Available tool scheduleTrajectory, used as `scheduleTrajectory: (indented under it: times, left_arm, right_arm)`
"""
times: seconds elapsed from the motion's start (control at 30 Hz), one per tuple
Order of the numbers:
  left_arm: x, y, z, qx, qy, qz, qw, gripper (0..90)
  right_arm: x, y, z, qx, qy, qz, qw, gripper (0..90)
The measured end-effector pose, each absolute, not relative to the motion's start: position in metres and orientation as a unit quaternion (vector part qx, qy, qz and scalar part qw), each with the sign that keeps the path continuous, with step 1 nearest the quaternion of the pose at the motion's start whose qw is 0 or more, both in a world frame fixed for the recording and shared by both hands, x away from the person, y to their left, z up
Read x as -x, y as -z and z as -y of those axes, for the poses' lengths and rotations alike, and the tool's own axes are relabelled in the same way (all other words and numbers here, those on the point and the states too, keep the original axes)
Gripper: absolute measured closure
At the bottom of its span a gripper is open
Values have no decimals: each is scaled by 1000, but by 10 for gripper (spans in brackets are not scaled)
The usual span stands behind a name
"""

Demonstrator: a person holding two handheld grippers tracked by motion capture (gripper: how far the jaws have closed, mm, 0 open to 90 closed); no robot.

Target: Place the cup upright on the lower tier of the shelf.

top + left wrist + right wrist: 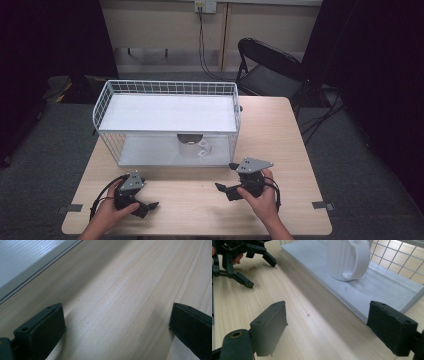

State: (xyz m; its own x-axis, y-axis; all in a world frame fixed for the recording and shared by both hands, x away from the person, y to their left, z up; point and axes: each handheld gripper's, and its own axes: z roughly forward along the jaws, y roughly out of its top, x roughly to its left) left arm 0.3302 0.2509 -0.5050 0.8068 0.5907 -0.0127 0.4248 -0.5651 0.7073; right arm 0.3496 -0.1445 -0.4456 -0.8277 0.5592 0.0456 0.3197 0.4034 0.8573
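The table (280,145) carries a white wire rack (167,122) toward its far edge; a white mug (194,146) stands on the rack's lower shelf (handle toward the front); near the front edge, left tongs (146,207) and right tongs (226,178) both gape apart, empty.

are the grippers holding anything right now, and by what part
Nothing is held. The left gripper and the right gripper are both open over bare table. The white mug stands untouched on the wire rack's lower shelf.
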Motion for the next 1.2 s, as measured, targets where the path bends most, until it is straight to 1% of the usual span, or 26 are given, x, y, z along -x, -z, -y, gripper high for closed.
scheduleTrajectory:
  times: [0.6, 1.2]
  left_arm:
    - [-330, 505, -251, -878, -114, -289, 365, 0]
    - [-329, 505, -251, -876, -115, -292, 365, 0]
  right_arm:
    - [-345, 450, 180, -267, -476, -829, 123, 166]
    - [-343, 459, 192, -259, -466, -837, 122, 170]
